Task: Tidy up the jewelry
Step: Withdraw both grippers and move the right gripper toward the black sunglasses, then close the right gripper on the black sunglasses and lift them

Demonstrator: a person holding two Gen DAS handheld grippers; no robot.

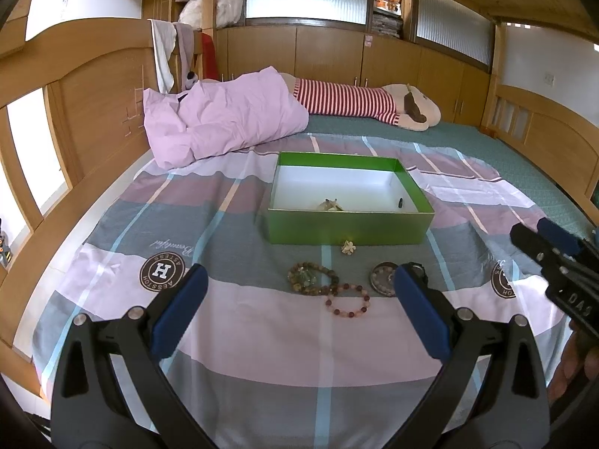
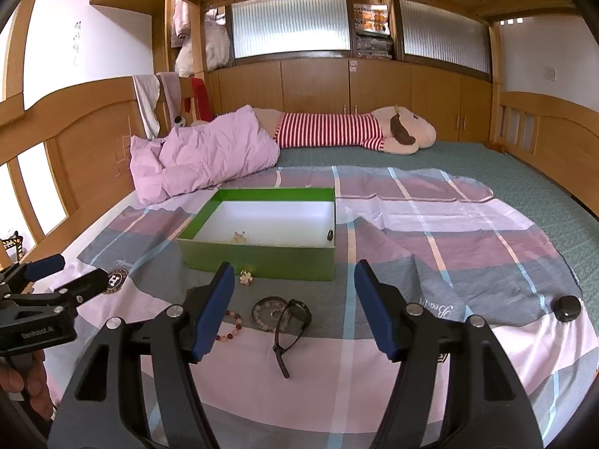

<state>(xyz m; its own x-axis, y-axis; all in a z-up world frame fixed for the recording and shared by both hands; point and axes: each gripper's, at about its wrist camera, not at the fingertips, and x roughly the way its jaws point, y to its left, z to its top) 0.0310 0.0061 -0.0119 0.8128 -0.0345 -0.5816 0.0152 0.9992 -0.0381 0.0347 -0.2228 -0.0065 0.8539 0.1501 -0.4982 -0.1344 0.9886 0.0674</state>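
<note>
A green box (image 1: 348, 226) with a white inside stands open on the checked sheet; a pale trinket (image 1: 329, 205) and a small dark piece (image 1: 400, 202) lie in it. In front of it lie a little flower piece (image 1: 348, 247), a brown bead bracelet (image 1: 310, 278), a pink bead bracelet (image 1: 346, 301) and a round tin of beads (image 1: 382, 282). My left gripper (image 1: 299, 310) hangs open just before the bracelets, nothing between its fingers. My right gripper (image 2: 294, 310) is open above the round tin (image 2: 267, 312) and black sunglasses (image 2: 290, 327). The green box (image 2: 258, 258) lies beyond.
A pink duvet (image 1: 221, 116) and a long striped plush toy (image 1: 359, 103) lie at the back of the bed. A round black lid (image 2: 568, 307) rests on the sheet at the right. Wooden bed rails (image 1: 93, 104) close in both sides.
</note>
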